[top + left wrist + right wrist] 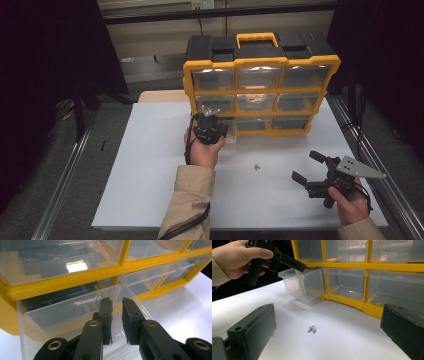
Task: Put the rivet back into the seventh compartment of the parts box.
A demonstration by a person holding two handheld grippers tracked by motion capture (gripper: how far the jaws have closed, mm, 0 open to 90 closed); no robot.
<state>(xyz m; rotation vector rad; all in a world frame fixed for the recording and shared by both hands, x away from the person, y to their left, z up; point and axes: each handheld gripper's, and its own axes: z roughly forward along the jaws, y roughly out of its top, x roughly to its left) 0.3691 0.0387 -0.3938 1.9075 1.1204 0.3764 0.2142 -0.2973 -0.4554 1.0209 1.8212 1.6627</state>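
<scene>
At the white table [150, 165], before a yellow drawer cabinet [260, 95], the left hand [204, 150] reaches forward toward twelve o'clock, its left gripper [117, 302] poised at the front wall of the clear drawer [303, 285] pulled out of the bottom-left slot; the jaws stand slightly apart, not pressing on the wall. Two small screws [311, 329] lie loose at table centre. At four o'clock, the right hand [352, 205] holds the right gripper [307, 167] low, jaws wide apart and empty.

A lab recording bench is indicated: white tabletop [150, 190] flanked by metal rails [60, 185], dark curtains [45, 60] drawn around, wall socket [202, 4] behind.
</scene>
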